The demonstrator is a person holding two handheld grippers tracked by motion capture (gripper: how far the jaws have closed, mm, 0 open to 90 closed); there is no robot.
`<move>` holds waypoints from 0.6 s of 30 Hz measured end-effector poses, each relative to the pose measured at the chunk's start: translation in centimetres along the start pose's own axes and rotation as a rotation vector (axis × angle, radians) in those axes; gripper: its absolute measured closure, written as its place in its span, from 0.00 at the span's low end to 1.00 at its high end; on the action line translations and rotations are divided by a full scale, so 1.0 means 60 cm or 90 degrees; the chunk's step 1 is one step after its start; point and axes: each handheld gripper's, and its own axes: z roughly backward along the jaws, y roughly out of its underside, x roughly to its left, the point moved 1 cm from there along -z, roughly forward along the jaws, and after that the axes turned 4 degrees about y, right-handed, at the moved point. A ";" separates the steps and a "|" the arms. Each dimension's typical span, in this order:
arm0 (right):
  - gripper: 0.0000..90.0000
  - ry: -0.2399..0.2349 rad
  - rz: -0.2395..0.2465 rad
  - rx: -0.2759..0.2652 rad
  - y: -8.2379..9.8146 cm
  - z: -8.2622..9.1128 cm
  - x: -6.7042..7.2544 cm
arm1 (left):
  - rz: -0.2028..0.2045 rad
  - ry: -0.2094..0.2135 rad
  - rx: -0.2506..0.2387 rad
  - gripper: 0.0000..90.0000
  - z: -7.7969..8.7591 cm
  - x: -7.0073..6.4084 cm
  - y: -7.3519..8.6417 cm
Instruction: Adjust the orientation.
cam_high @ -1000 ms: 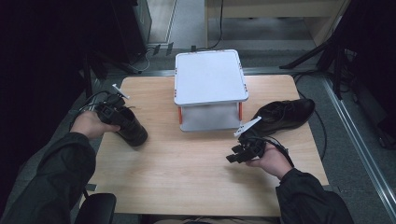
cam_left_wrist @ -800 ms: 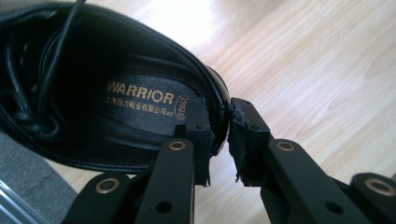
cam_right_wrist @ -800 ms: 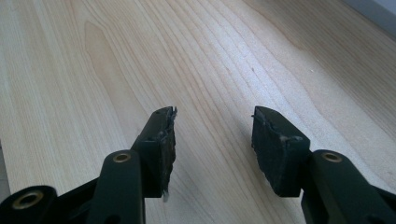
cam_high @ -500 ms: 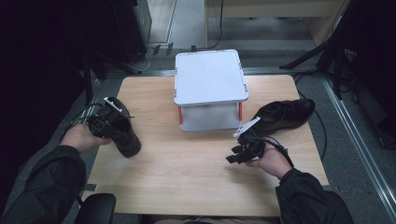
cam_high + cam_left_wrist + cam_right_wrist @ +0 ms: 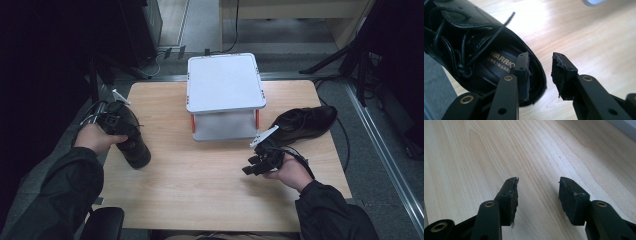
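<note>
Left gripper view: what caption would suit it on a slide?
Open tool straddling the heel rim of a black lace-up shoe, one jaw inside, on a wooden table.

We take the raised stand (image 5: 225,82) at the back middle of the table (image 5: 200,190) as our landmark. To its left lies one shoe (image 5: 131,137), near the table's left edge. To its right lies the second shoe (image 5: 305,122), close beside the stand's foot.

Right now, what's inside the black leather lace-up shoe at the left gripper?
One jaw of the left gripper reaches into the black leather lace-up shoe, over a gold-printed insole label. The tongue and laces hide the toe end.
</note>
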 end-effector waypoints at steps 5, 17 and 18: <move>0.56 0.001 -0.002 0.001 0.001 0.001 -0.001 | 0.082 -0.019 0.003 0.75 -0.028 0.013 -0.013; 0.56 0.000 0.001 0.002 0.000 0.000 0.001 | 0.098 -0.049 0.009 0.82 -0.064 0.015 -0.026; 0.56 0.000 0.001 0.003 0.000 0.000 0.001 | 0.092 -0.051 0.008 0.83 -0.065 0.014 -0.025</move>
